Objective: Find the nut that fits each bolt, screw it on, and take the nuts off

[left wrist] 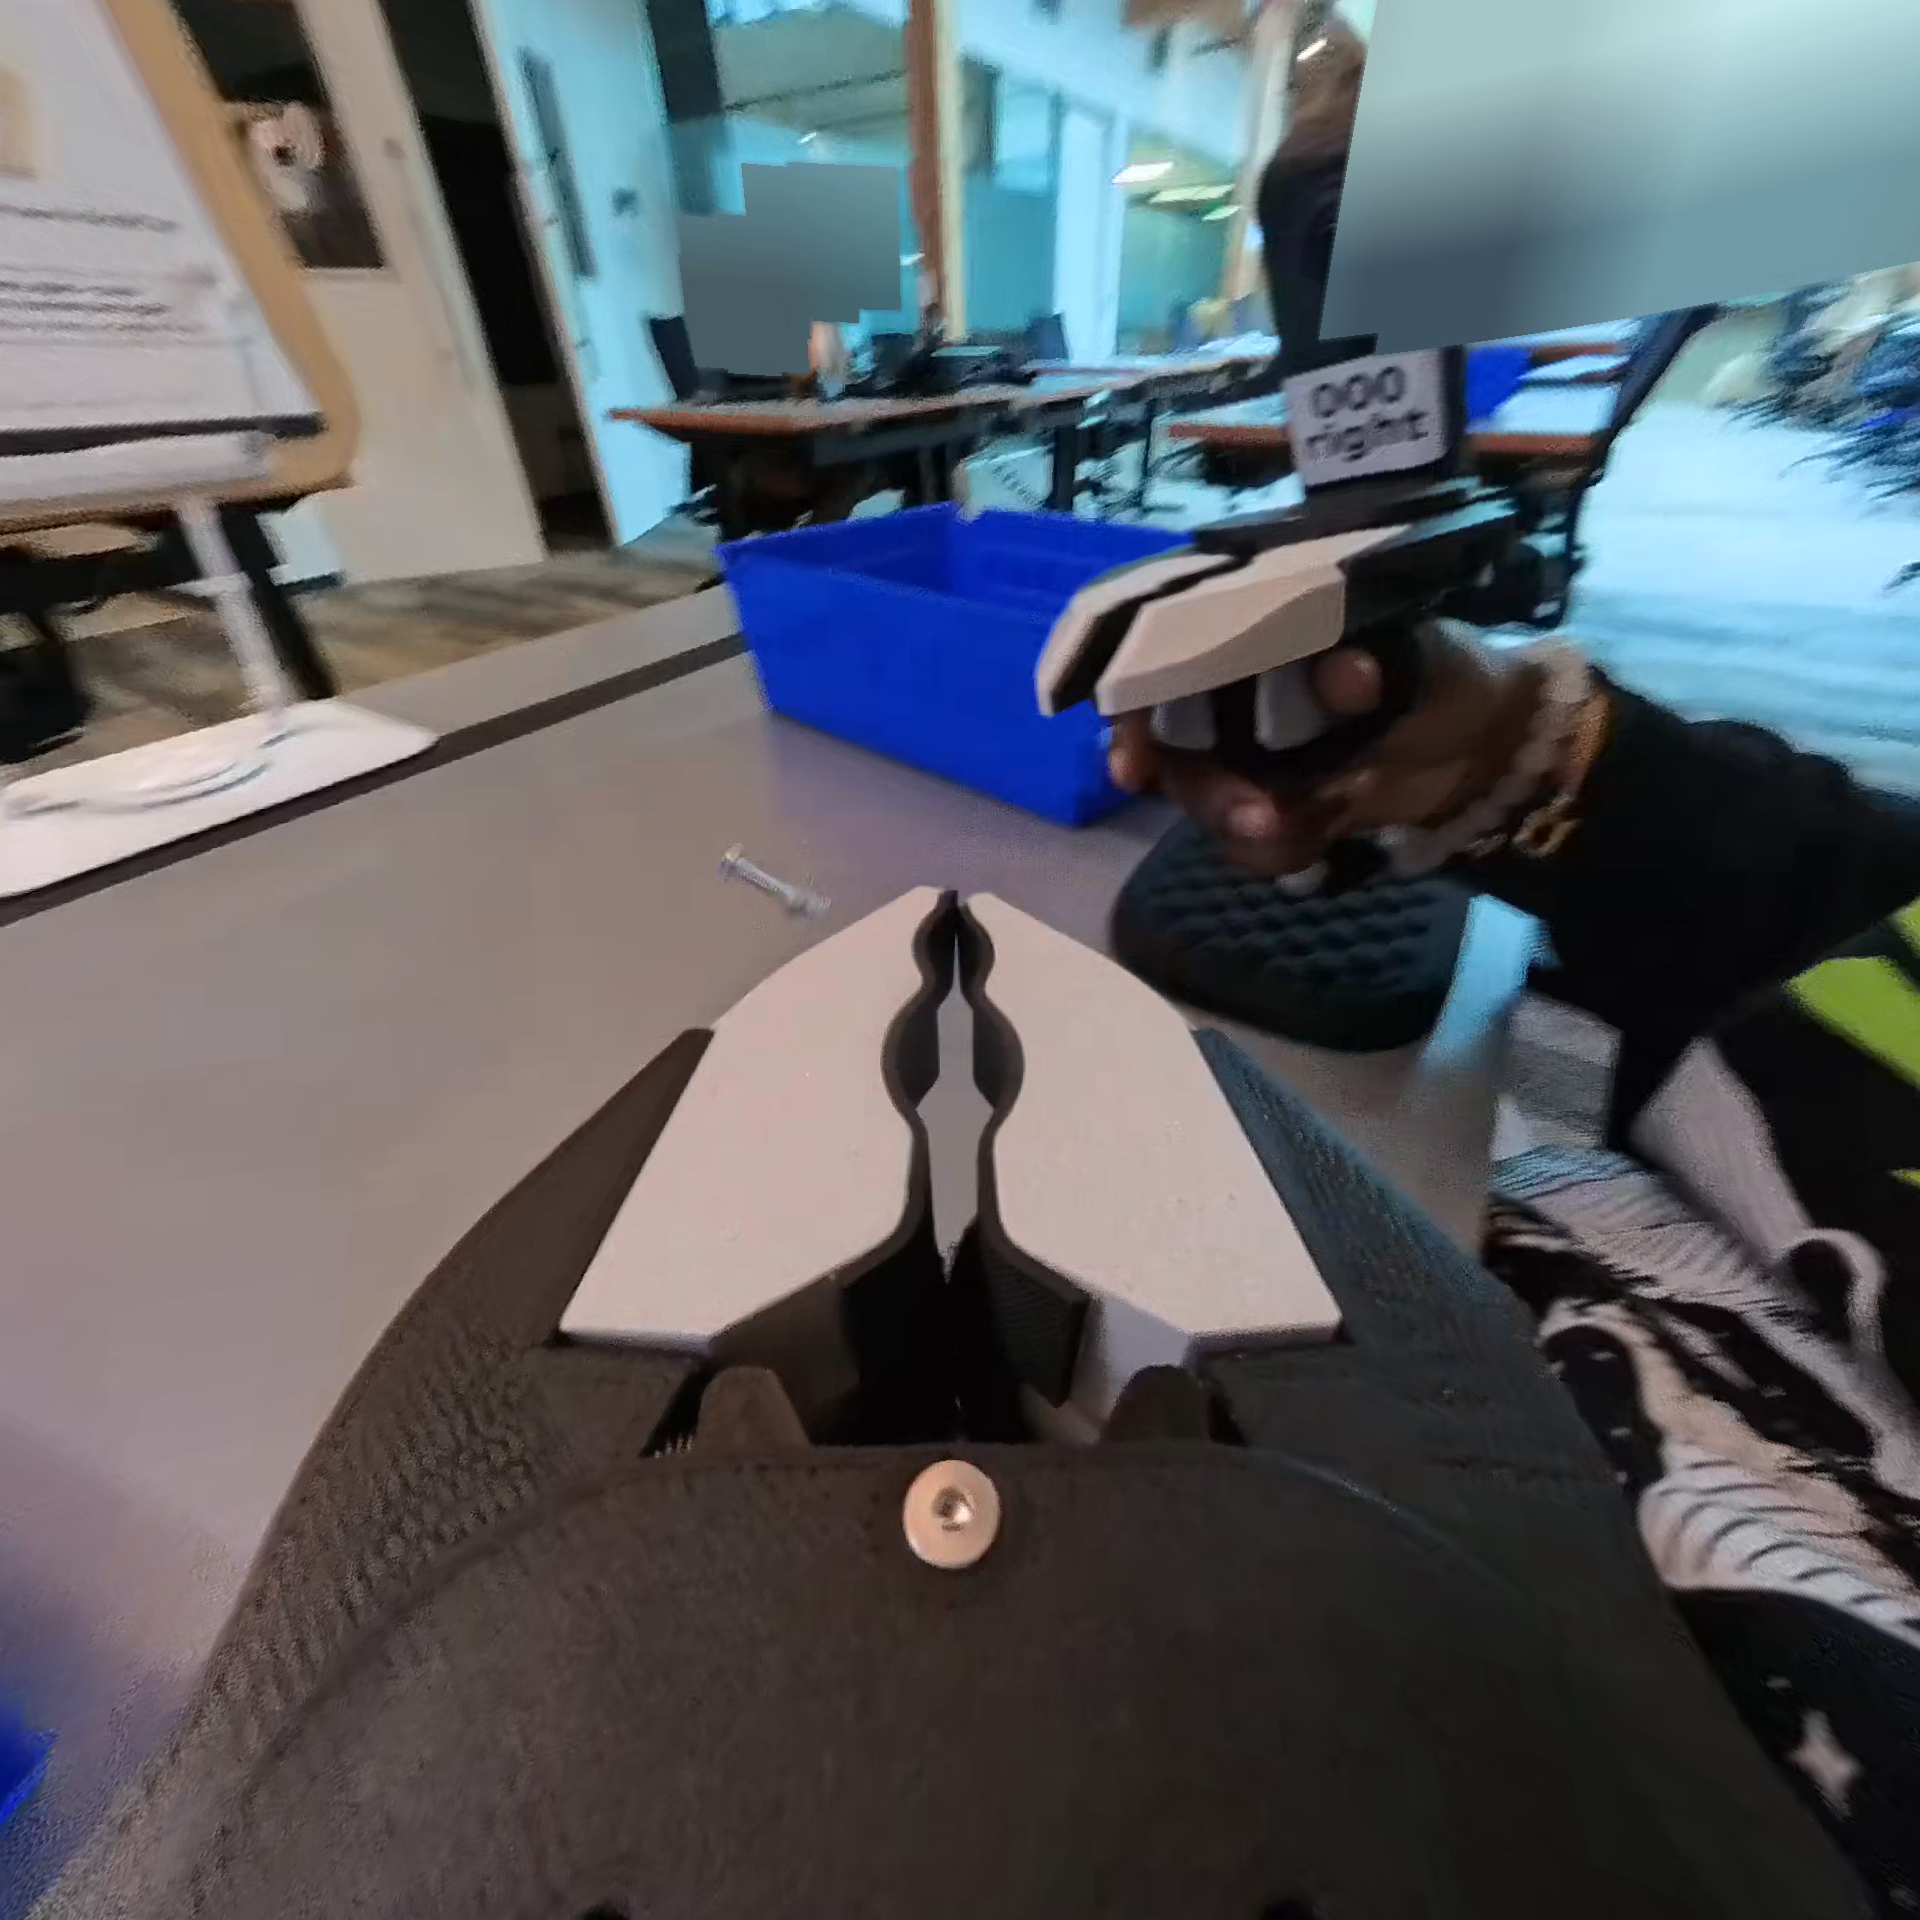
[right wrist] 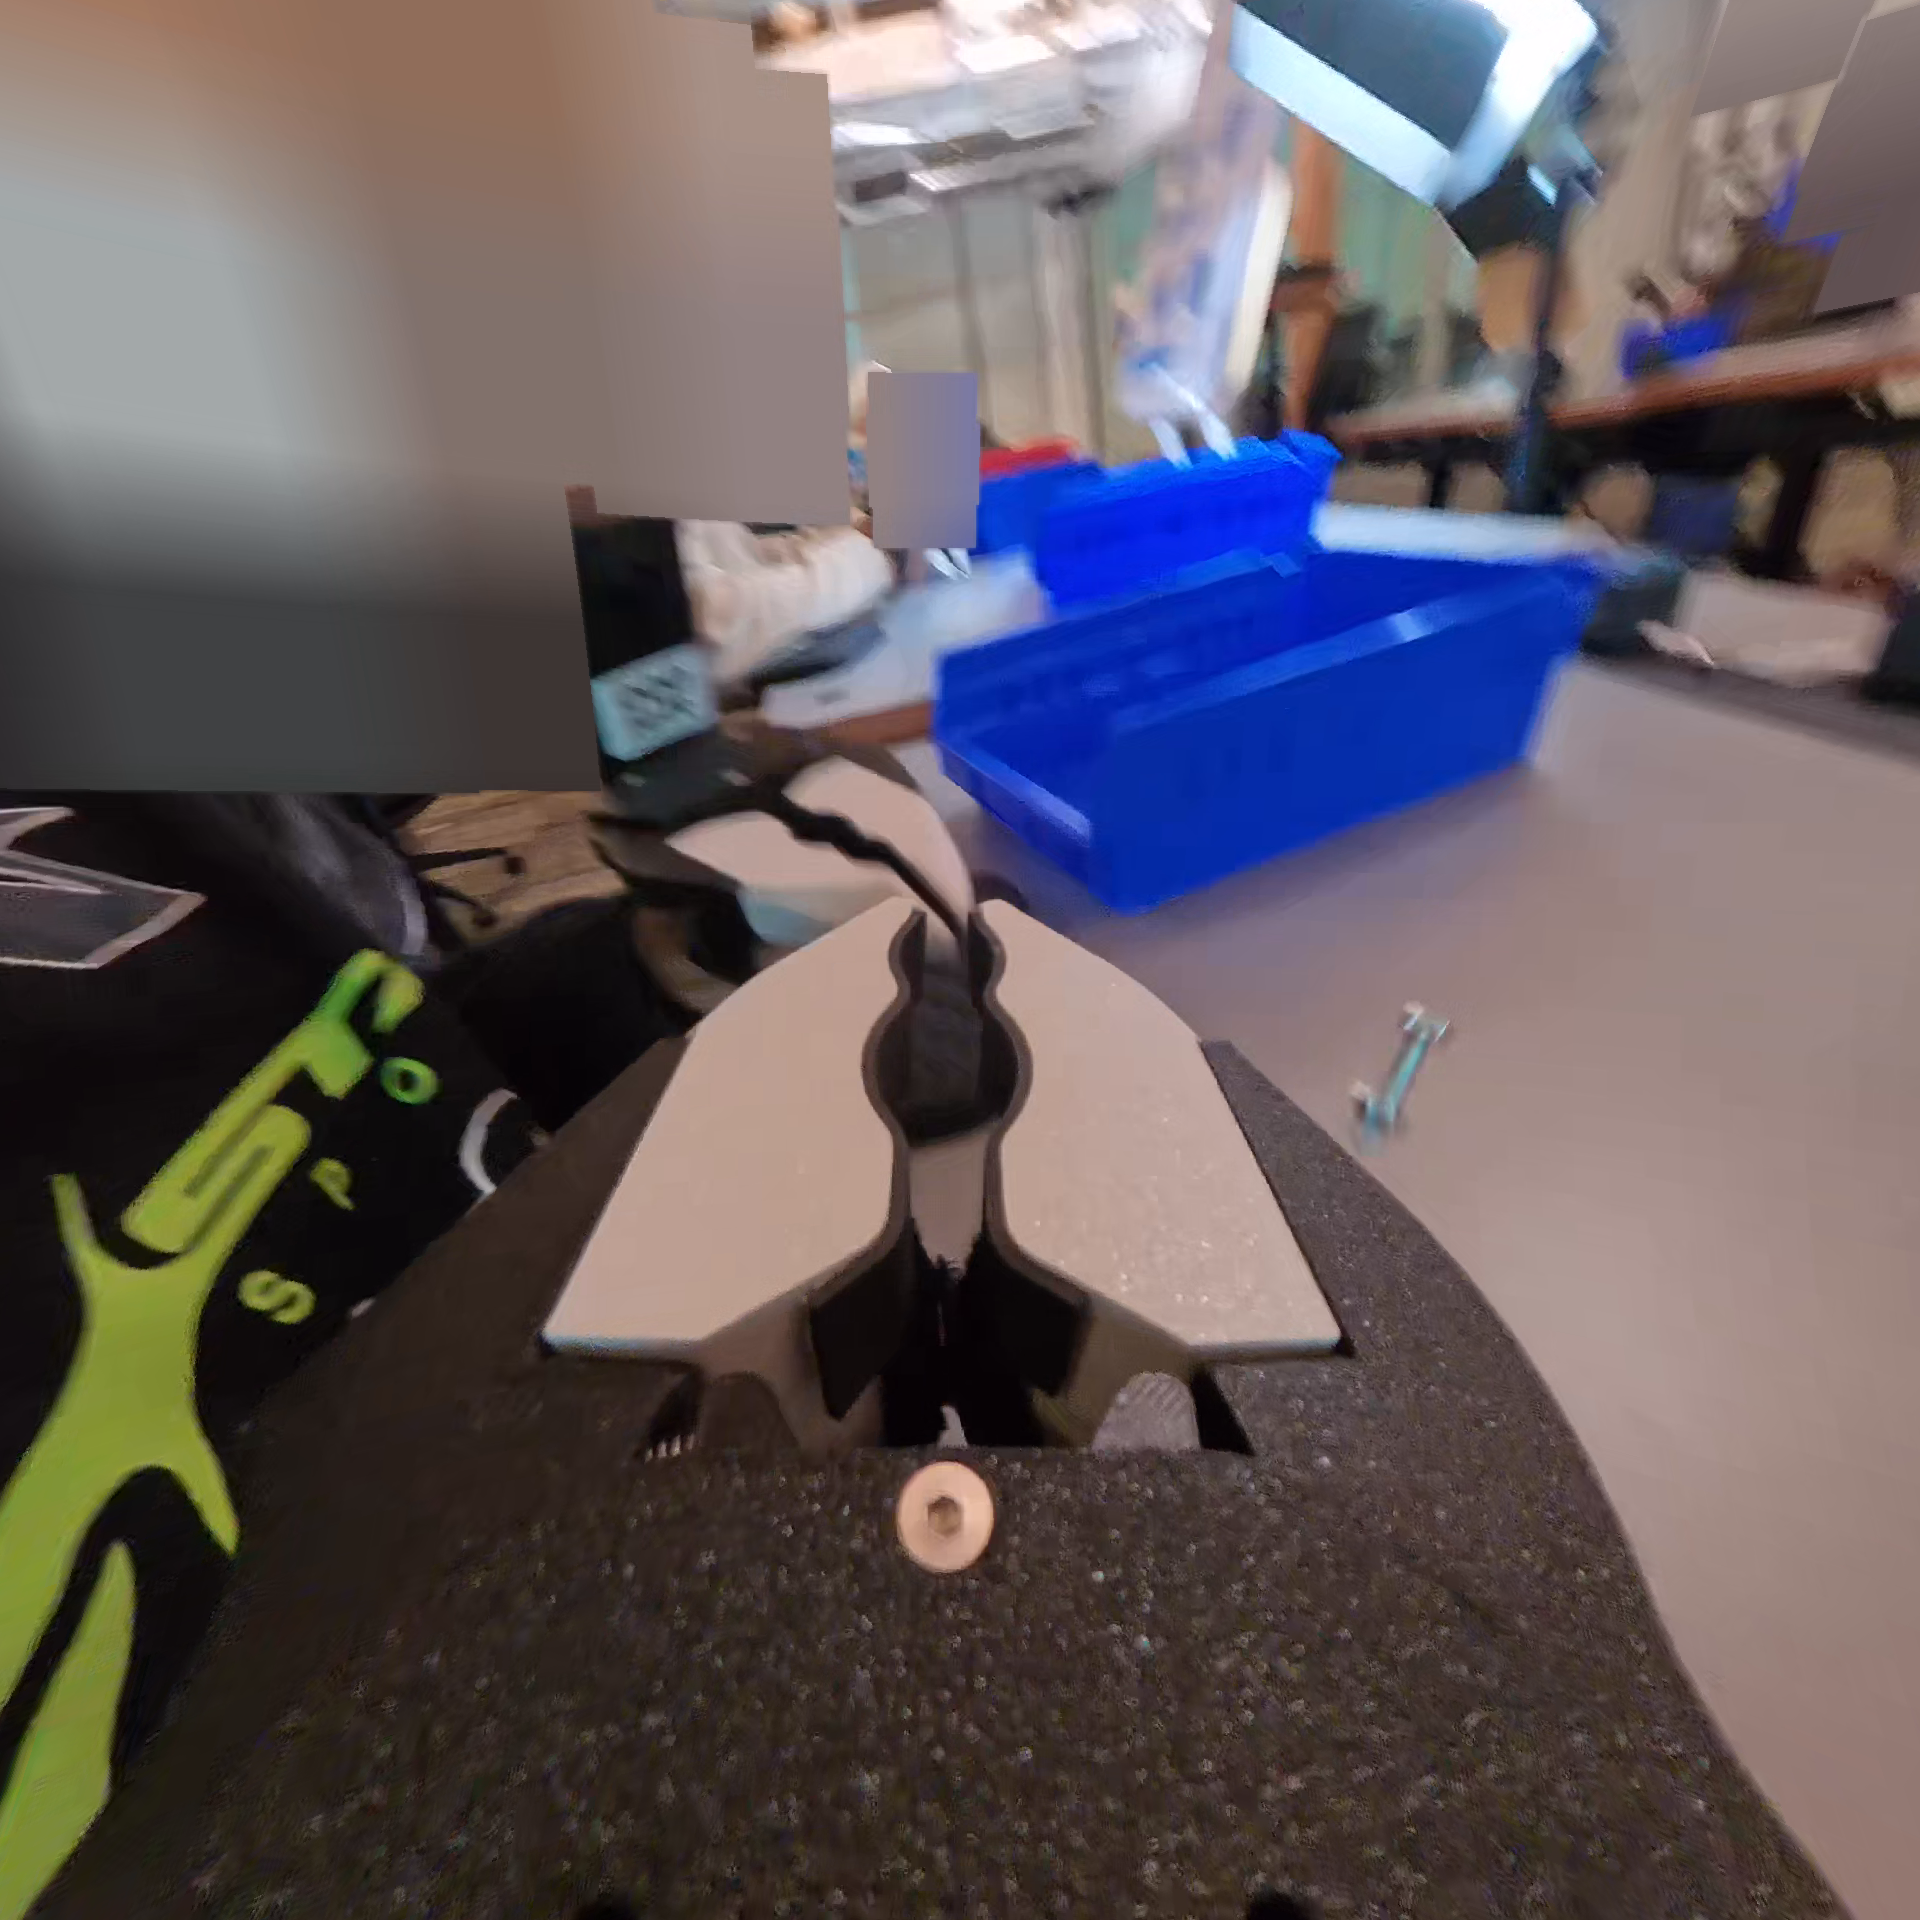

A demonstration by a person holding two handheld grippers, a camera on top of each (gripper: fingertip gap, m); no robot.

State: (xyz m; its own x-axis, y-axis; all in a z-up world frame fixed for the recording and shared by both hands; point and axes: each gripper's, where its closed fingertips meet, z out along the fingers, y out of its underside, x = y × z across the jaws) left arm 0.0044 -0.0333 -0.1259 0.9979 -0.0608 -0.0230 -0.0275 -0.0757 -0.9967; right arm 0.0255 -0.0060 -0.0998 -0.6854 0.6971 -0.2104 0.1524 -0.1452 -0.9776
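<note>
Two handheld grippers hover over a grey table (left wrist: pixel 312 1039) while a bolt (left wrist: pixel 774 881) lies loose on it.

The left gripper (left wrist: pixel 954 906) is closed on nothing, its tips meeting just short of the bolt; the right gripper (right wrist: pixel 948 920) is raised, nearly closed and also empty. A nut appears threaded on the bolt (blur hides details). The bolt is small and round, so a closed tip may nudge it rolling toward the blue bin (left wrist: pixel 935 623); opening the jaws too late risks pushing rather than gripping it.
</note>
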